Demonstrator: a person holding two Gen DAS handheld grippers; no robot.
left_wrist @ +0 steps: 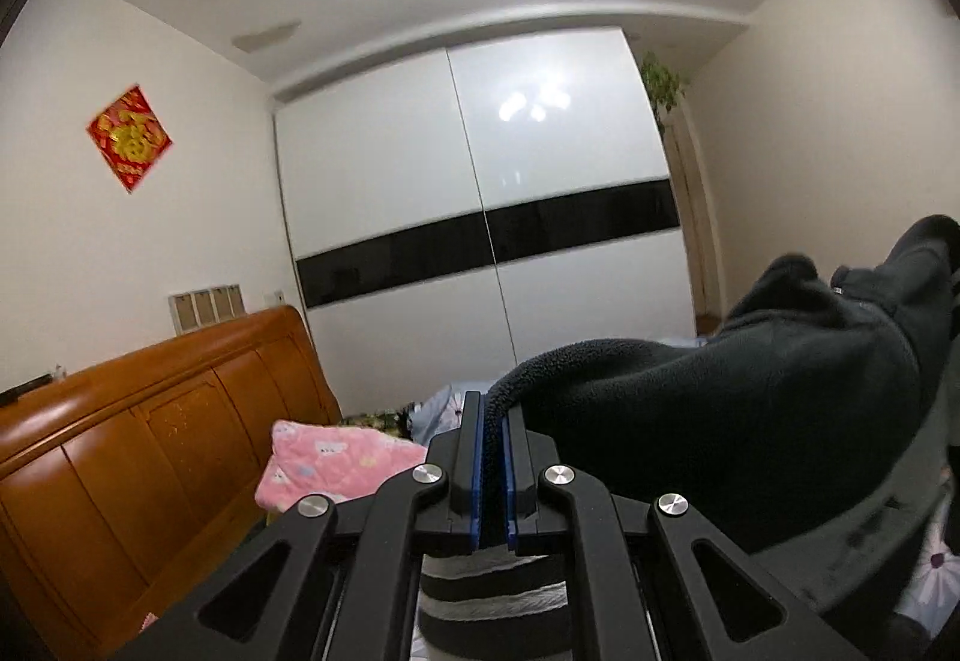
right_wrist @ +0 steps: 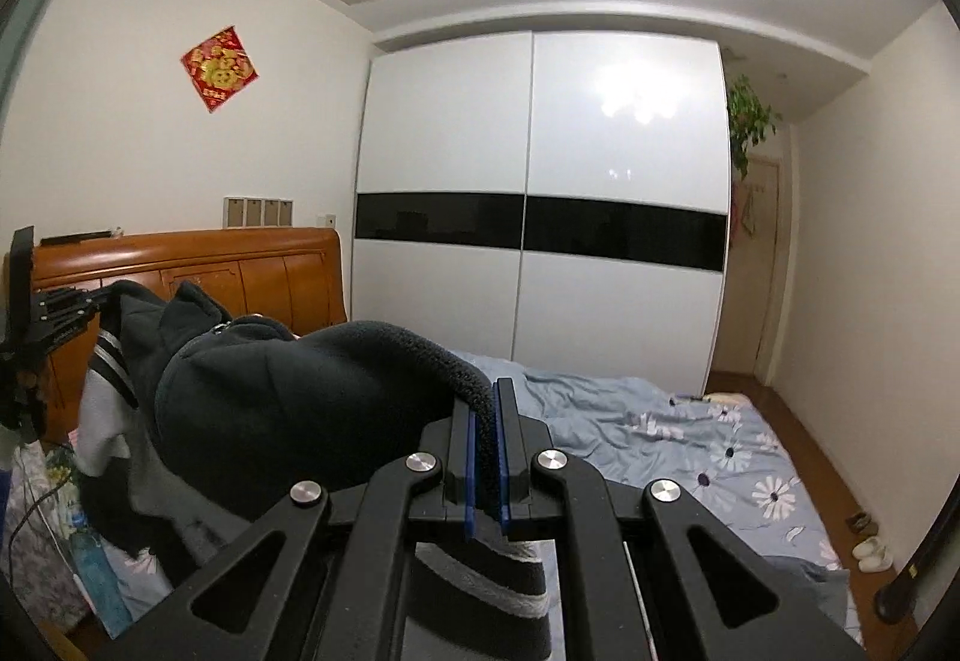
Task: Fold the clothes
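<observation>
The left gripper (left_wrist: 492, 457) is pinched tight on a fleecy edge of the dark garment (left_wrist: 750, 409), the blue pads almost meeting with only the cloth's thickness between them, and the right gripper (right_wrist: 487, 457) is clamped the same way on another edge of the same garment (right_wrist: 288, 397). Each holds a rim and not the bulk, which probably lets the cloth hang and spread between the two holds so that it can be squared up for a fold. From both wrist views the garment bulges sideways towards the other gripper, lifted clear above the bed (right_wrist: 690, 433) and not lying on it; a striped grey and black band (right_wrist: 480, 583) droops under the right gripper, likely a cuff or hem. In the right view the left gripper's black frame shows at the far end of the cloth. Beyond lie a pink quilt (left_wrist: 336, 457) against the wooden headboard (left_wrist: 150, 421), and the white wardrobe (right_wrist: 540, 181) behind. The fold seems barely begun.
</observation>
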